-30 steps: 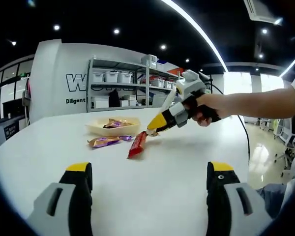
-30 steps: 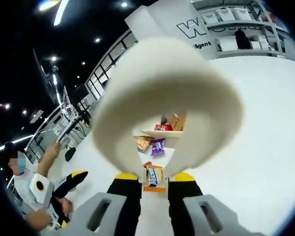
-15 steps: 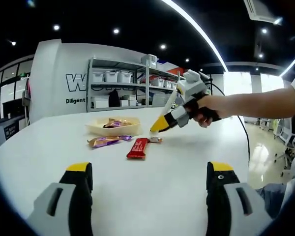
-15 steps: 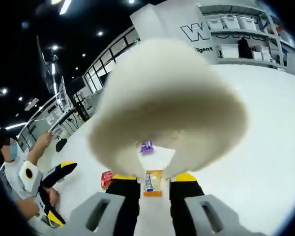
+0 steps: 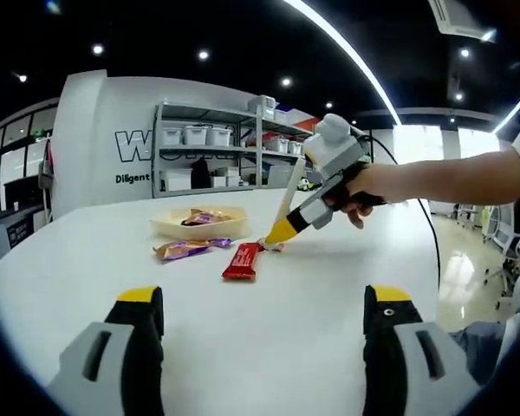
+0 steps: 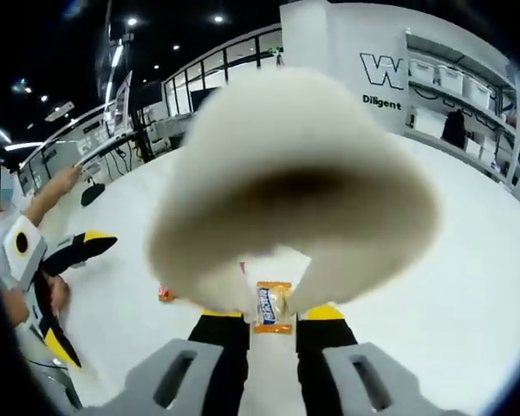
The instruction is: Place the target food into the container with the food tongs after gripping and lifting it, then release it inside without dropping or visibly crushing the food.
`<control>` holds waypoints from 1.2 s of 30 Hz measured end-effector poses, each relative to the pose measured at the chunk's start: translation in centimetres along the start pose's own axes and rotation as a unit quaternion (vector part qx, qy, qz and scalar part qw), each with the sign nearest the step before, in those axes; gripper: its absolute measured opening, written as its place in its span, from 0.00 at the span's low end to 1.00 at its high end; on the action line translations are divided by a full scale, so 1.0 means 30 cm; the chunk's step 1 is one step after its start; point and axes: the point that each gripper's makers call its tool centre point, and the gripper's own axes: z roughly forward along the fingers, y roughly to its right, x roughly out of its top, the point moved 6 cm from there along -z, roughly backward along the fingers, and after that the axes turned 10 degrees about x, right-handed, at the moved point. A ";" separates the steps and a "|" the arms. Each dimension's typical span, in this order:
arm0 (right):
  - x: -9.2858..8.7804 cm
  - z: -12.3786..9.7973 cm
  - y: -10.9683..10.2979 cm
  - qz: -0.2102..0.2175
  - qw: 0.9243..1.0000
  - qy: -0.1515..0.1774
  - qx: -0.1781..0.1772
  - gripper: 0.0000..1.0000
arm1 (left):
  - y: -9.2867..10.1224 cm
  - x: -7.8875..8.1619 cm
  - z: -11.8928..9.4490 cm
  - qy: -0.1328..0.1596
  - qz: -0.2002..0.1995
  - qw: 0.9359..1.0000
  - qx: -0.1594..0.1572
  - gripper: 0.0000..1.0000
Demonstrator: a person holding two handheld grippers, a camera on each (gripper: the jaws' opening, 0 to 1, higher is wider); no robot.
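The right gripper (image 6: 271, 322) clenches the food tongs (image 6: 295, 186) over an orange snack packet (image 6: 272, 306). Squeeze gently and lift straight. The left gripper (image 5: 264, 325) hangs released near the table's (image 5: 329, 286) edge.

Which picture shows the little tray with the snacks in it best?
The left gripper view. There the cream tray sits in full view on the white table, with wrapped snacks inside and a purple snack and a red snack lying in front. In the right gripper view the cream tongs cover that area.
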 end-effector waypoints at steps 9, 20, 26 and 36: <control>0.054 -0.039 0.023 0.061 0.997 0.051 0.021 0.10 | 0.001 0.001 0.001 0.000 0.000 1.000 -0.001 0.95; 0.274 -0.035 0.103 0.035 0.997 0.070 0.009 0.11 | -0.002 0.005 0.002 0.004 -0.005 1.000 -0.001 0.95; 0.306 0.025 0.172 0.051 0.996 0.067 -0.004 0.11 | -0.002 0.005 0.001 0.003 -0.005 1.000 -0.003 0.95; 0.293 0.130 0.231 0.072 0.996 0.053 -0.012 0.12 | 0.001 0.001 0.004 -0.001 -0.004 1.000 -0.004 0.94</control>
